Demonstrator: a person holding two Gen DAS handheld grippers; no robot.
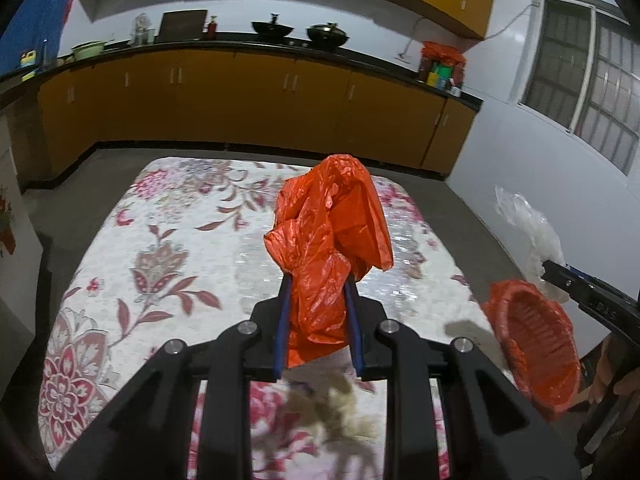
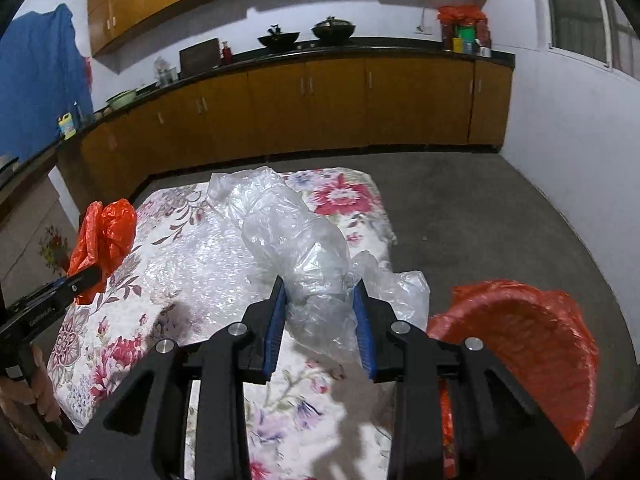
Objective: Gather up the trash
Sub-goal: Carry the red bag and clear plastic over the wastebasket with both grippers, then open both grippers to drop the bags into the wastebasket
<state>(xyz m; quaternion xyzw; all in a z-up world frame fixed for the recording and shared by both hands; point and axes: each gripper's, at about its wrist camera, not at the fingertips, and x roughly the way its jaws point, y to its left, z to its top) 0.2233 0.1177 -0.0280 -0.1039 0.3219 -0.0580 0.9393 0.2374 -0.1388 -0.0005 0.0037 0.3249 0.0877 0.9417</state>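
Above the floral table [image 1: 168, 248], both pieces are riding high: the left gripper [image 1: 318, 280] is clamping the orange bag [image 1: 328, 220], the right gripper [image 2: 322, 284] is squeezing the clear plastic [image 2: 296, 236]. Nothing is lying in the lined bin [image 2: 532, 344] yet, as far as shows; both drops are looking outstanding.

Likely a home kitchen: yellow cabinets [image 1: 256, 96], woks [image 1: 327, 34] on counter.

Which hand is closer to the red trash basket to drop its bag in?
Probably the right. The right gripper, shut on the clear plastic bag, hangs right beside the red-lined basket. The left gripper, holding the orange bag, sits farther over the table.
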